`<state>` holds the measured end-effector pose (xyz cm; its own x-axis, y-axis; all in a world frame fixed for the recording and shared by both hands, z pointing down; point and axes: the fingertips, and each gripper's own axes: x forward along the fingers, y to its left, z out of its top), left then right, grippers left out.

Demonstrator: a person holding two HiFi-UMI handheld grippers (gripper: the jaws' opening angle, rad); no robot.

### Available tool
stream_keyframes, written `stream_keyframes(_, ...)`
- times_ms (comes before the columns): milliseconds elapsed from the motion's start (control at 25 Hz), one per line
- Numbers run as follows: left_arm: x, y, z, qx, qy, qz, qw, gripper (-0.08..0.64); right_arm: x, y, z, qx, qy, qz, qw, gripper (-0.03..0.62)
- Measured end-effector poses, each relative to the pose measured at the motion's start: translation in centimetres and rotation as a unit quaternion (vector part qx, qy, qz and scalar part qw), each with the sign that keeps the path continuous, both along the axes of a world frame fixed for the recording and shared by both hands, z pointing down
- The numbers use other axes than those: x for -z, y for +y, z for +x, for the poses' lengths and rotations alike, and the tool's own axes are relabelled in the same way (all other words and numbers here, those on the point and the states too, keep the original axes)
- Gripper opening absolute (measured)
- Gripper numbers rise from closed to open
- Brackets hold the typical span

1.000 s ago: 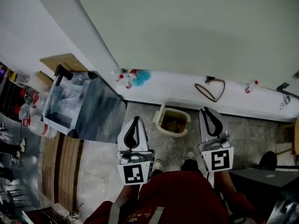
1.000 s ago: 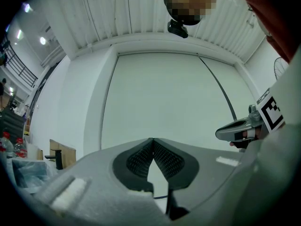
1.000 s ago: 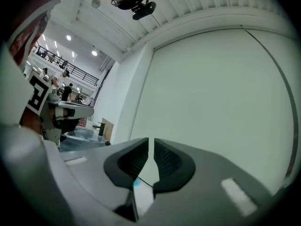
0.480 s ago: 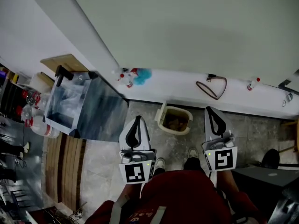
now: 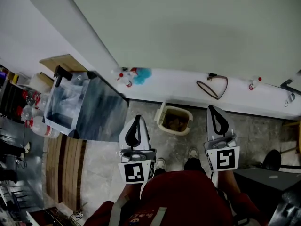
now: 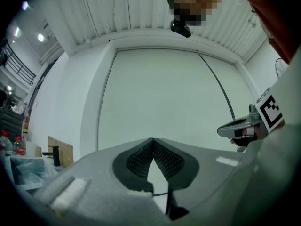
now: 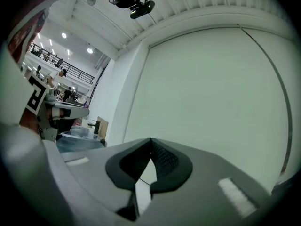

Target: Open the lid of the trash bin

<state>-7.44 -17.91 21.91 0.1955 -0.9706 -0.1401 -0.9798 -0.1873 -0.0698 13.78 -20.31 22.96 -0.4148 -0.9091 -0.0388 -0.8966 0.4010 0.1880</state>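
On floor (image 5: 101,168): cream trash bin (image 5: 161,118), uncovered, brown inside; left gripper (image 5: 137,119), right gripper (image 5: 211,108) pinched together.

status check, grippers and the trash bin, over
Left gripper shut, empty; right gripper shut, empty. Small beige bin on the floor, between them in the head view, untouched, no lid seen over it. Nothing in the way.

- A cream trash bin (image 5: 162,115) is seen standing upright on the floor, its top uncovered and its brownish inside showing.
- It is set between the jaws of the left gripper (image 5: 137,118) and the right gripper (image 5: 212,108), apart from both.
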Motion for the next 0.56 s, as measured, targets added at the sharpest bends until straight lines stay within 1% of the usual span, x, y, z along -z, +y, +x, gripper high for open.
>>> stream_keyframes(120, 0.3, -0.4, 0.6, -0.007, 0.004, 0.012, 0.9999, 0.005, -0.7, -0.1, 0.8, 0.002, 0.015, 0.002, 1.000, 0.000)
stream_keyframes(200, 0.3, -0.7, 0.9, -0.011, 0.005, 0.010, 0.9999, 0.005, -0.8, -0.4, 1.1, 0.002, 0.017, 0.001, 1.000, 0.000)
stream_keyframes(560, -0.6, -2.2, 2.2, -0.002, 0.011, 0.001, 0.9999, 0.005, -1.3, -2.3, 2.5, 0.003, 0.025, -0.005, 1.000, 0.000)
